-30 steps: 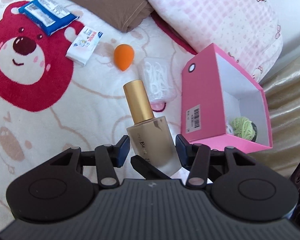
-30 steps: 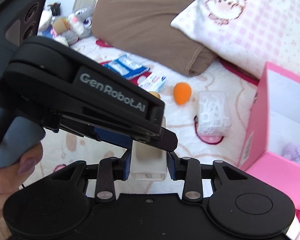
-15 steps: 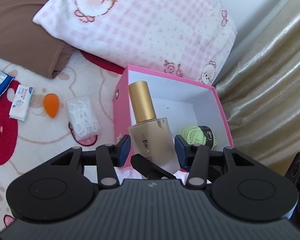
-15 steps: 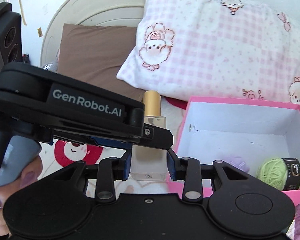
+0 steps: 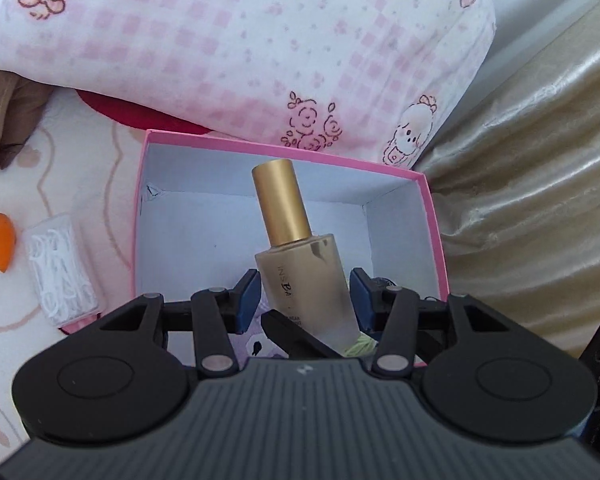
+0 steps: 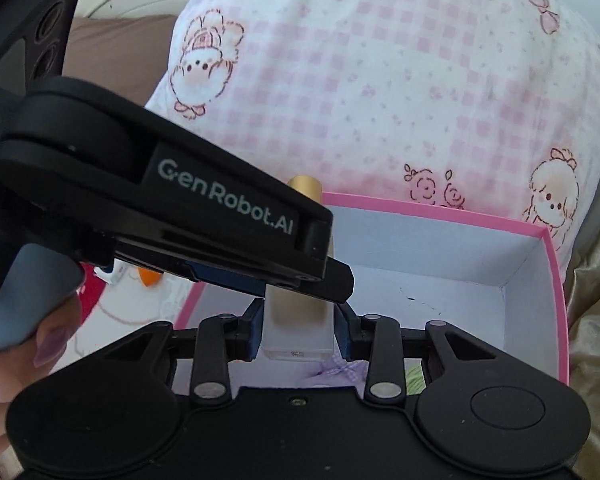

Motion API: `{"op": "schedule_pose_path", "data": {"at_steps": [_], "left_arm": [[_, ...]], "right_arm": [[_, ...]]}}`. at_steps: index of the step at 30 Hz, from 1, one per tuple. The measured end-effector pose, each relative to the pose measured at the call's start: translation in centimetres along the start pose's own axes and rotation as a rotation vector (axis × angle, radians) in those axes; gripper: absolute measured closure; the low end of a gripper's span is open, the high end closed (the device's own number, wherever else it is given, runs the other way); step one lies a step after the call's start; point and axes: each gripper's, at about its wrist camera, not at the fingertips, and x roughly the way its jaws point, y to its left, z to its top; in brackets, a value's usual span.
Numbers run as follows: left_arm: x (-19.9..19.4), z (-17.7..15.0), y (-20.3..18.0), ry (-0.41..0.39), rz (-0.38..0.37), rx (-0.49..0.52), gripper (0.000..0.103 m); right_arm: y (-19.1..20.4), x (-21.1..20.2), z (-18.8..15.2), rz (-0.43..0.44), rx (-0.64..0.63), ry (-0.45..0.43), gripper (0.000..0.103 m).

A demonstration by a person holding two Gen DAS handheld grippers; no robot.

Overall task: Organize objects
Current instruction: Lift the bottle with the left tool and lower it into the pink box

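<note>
Pink box (image 5: 434,236) — bottle (image 5: 306,284) in both grippers

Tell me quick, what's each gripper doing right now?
Left gripper: closed on the foundation bottle, over the pink box.
Right gripper: closed on the same bottle's base.

The grippers (image 5: 304,300) were black with blue pads (image 5: 249,300) and silver pivot screws. One arm read "GenRobot.AI" in white. A fingernail (image 6: 50,346) wore mauve polish.
</note>
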Motion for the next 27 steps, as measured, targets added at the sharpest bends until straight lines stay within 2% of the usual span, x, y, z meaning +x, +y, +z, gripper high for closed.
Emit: {"op": "schedule_pose_path", "data": {"at_steps": [6,10,13,16,19,22,27], "left_arm": [[4.3,1.9,1.3,0.061,-0.059,-0.103,0.056],[6.4,2.5,2.4,0.077,-0.053,-0.152,0.055],[7.7,3.0,3.6,0.082,-0.057,-0.200,0.055],[8.3,3.0,4.1,0.080,-0.073,-0.204,0.057],[9.1,2.6,4.2,0.079,-0.056,-0.198,0.057],[10.2,2.3,4.3,0.083,-0.018,-0.199,0.058],[11.6,2.1,5.0,0.091,0.006,-0.221,0.058]], "right_arm": [[-1.3,2.4,0.6,-0.040,-0.161,0.077,0.063],[-2.1,4.6,0.9,-0.019,-0.220,0.124,0.063],[-2.2,6.3,1.2,-0.005,-0.342,0.154,0.062],[-2.2,7.3,0.9,0.001,-0.484,0.174,0.063],[-3.3,8.4,1.4,0.047,-0.435,0.218,0.063],[-3.0,9.8,0.7,0.033,-0.487,0.237,0.063],[-3.5,11.7,0.6,0.063,-0.480,0.287,0.063]]}}
